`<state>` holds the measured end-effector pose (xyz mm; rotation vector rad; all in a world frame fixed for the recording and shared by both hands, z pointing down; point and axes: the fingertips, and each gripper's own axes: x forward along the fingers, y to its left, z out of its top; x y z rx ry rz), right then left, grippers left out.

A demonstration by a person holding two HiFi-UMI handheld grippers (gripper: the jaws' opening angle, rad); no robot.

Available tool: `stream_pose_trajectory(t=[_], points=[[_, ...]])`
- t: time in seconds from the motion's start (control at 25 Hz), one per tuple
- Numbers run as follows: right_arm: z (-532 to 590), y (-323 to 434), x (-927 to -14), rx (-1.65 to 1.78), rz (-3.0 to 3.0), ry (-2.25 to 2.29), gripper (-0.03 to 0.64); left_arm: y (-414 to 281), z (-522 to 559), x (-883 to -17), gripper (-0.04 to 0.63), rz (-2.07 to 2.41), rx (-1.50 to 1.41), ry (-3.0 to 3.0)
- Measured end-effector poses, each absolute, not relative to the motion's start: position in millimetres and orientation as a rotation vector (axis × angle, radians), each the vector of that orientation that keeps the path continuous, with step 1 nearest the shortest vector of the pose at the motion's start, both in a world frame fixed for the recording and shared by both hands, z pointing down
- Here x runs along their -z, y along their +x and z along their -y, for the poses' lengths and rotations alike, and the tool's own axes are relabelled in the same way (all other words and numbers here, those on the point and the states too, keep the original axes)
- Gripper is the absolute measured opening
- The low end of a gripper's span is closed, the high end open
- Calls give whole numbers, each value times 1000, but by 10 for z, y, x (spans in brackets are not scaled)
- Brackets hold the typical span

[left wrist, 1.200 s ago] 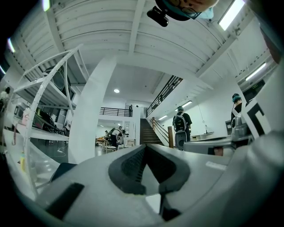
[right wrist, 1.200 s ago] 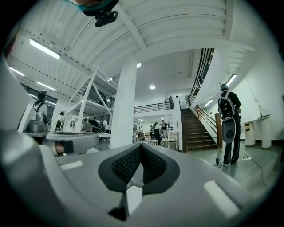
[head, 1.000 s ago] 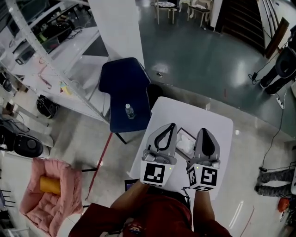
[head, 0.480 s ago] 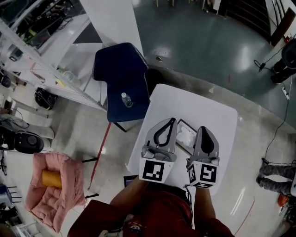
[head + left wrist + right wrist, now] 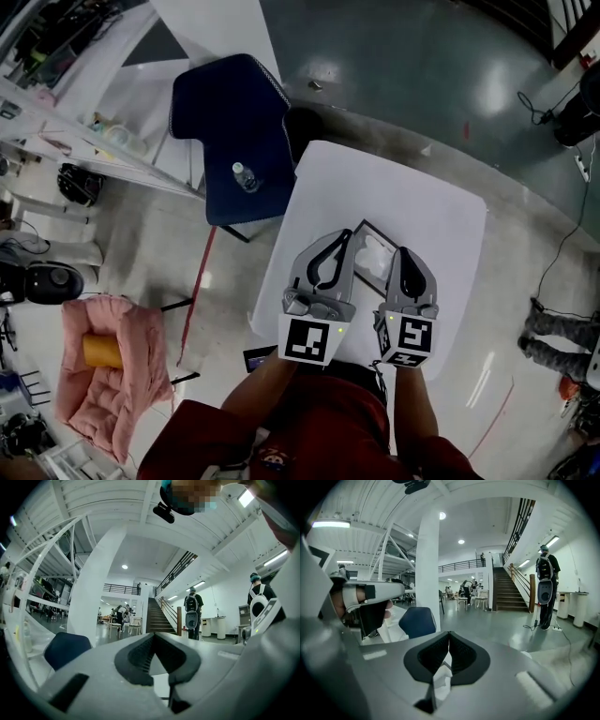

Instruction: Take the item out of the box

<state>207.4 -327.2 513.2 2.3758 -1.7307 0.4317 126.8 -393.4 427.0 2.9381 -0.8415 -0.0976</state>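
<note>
An open box with a dark rim [image 5: 364,228] lies on the white table [image 5: 412,192], and a white crumpled item [image 5: 375,255] sits inside it. My left gripper [image 5: 347,234] hovers over the box's left side with its jaws shut and empty. My right gripper [image 5: 403,251] hangs over the box's right side, also shut on nothing. In the right gripper view the tips [image 5: 449,633] meet, and the white item [image 5: 442,679] shows through the gap below them. The left gripper view shows its tips [image 5: 153,634] touching, with only white table beyond.
A dark blue chair [image 5: 230,131] holding a bottle [image 5: 244,176] stands at the table's far left corner. A pink seat with an orange roll [image 5: 101,350] is at the left. White racking [image 5: 84,103] runs along the far left. A person with a backpack [image 5: 544,585] stands at the stairs.
Both grippers have sunk toward the table and the box, side by side. Their jaws have stayed shut.
</note>
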Motion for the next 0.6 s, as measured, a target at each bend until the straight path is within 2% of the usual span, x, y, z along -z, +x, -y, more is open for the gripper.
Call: stream_pose_trajectory(t=[0.44, 0.6], points=[[3247, 2050, -5799, -604, 1703, 2269, 19, 1291, 3829, -4777, 3, 808, 40, 2912], [3270, 2051, -6050, -694, 1699, 2197, 43, 1293, 3804, -4874, 3, 803, 29, 2905]])
